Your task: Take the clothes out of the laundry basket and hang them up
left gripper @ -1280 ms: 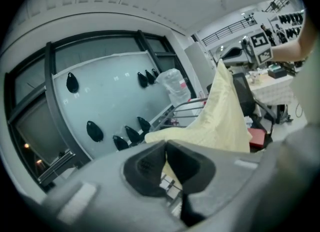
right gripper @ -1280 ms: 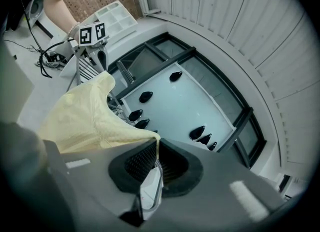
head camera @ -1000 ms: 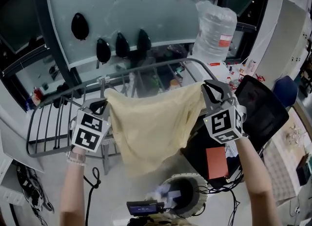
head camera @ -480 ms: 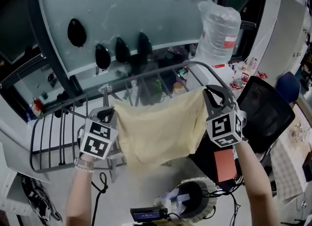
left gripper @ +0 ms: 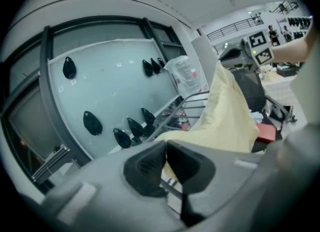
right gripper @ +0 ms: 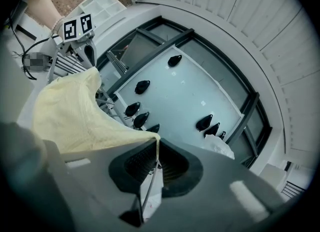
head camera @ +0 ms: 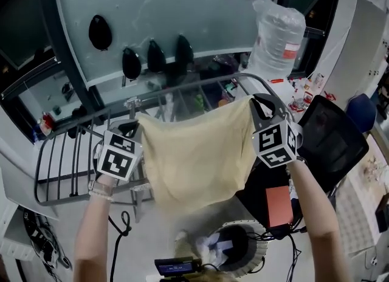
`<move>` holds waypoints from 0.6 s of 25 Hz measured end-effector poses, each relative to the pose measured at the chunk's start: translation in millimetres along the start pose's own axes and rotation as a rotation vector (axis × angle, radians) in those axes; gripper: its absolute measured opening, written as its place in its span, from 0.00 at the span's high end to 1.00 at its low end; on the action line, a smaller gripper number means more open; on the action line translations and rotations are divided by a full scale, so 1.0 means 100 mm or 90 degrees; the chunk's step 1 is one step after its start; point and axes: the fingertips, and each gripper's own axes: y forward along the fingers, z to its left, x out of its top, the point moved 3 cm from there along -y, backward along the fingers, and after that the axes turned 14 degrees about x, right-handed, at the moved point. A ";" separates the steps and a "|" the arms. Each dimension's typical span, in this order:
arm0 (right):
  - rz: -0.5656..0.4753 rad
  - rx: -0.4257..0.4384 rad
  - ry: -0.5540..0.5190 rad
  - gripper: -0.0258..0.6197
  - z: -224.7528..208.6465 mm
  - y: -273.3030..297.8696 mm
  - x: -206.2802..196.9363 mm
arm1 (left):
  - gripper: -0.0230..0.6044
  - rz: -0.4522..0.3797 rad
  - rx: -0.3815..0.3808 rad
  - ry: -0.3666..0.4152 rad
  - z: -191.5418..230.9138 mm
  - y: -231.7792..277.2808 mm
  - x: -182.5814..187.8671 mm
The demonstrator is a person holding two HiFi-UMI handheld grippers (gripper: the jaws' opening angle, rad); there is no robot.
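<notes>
Lab-like office: frosted glass partition (head camera: pixel 182 7), office chair (head camera: pixel 331 141), loose floor cables (head camera: pixel 42 247), drying rack (head camera: pixel 61 159).

Cloth (head camera: pixel 191 153) hangs before the rack (head camera: pixel 78 153), basket (head camera: pixel 252 251) beneath it

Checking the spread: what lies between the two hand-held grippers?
Head view: a yellow cloth, one corner pinched in the left hand-held gripper, one in the right hand-held gripper.
</notes>
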 end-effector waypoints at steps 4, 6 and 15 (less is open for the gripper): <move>0.019 0.006 -0.002 0.94 -0.04 0.28 0.03 | 0.96 0.006 0.001 -0.001 0.19 0.24 -0.06; 0.031 0.006 -0.002 0.94 -0.08 0.46 0.03 | 0.96 0.009 -0.004 -0.002 0.29 0.40 -0.07; 0.089 -0.007 0.024 0.94 -0.30 1.34 0.04 | 0.96 -0.004 -0.045 0.009 0.63 1.21 -0.09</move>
